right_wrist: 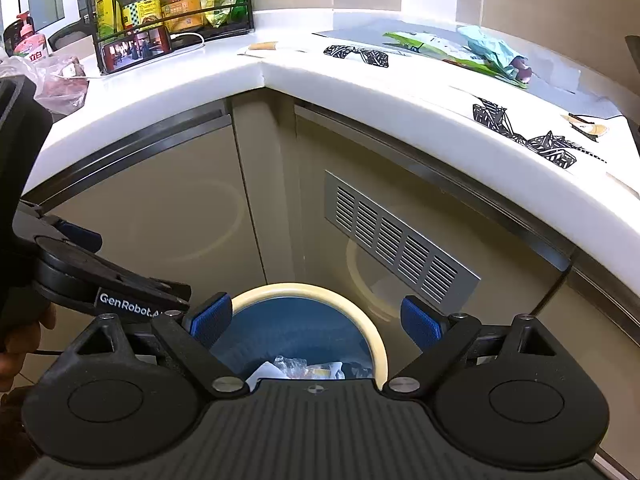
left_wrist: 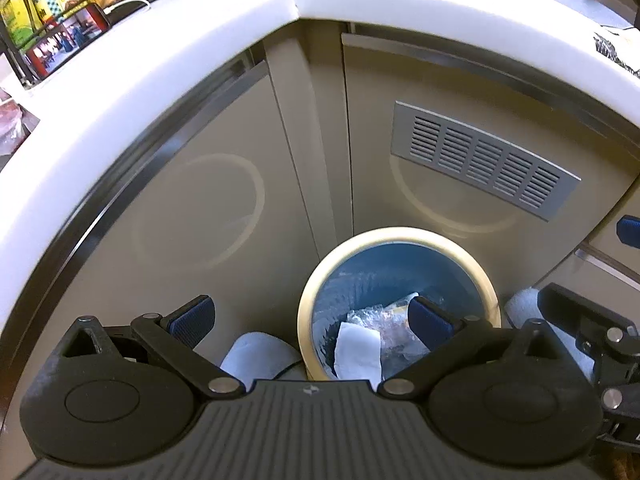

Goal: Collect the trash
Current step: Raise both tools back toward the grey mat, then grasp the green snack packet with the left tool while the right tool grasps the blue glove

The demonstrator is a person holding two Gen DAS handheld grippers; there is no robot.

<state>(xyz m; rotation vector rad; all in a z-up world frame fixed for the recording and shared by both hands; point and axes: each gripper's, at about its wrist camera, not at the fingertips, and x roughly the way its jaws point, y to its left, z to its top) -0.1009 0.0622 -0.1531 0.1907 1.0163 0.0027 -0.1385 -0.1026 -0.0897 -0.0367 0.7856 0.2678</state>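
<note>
A round bin (left_wrist: pixel 400 240) (right_wrist: pixel 308 290) with a cream rim and blue liner stands on the floor in the cabinet corner. Inside lie white paper (left_wrist: pixel 358 350), clear crumpled plastic (left_wrist: pixel 374 318) (right_wrist: pixel 294 364) and other scraps. My left gripper (left_wrist: pixel 310 320) hangs open above the bin's left edge, nothing between its blue pads. My right gripper (right_wrist: pixel 316 320) is open directly over the bin, empty too. On the counter lie a green wrapper (right_wrist: pixel 428 46), a teal bag (right_wrist: pixel 492 54), black-and-white patterned wrappers (right_wrist: pixel 360 54) and a small tan piece (right_wrist: pixel 264 45).
White L-shaped counter (right_wrist: pixel 280 76) above beige cabinet doors with a grey vent grille (right_wrist: pixel 396 240). A black rack of bottles (right_wrist: pixel 168 4), a phone (right_wrist: pixel 136 48), a pink bottle (right_wrist: pixel 28 38) and a plastic bag (right_wrist: pixel 60 80) sit at the counter's left. White-socked feet (left_wrist: pixel 256 356) stand beside the bin.
</note>
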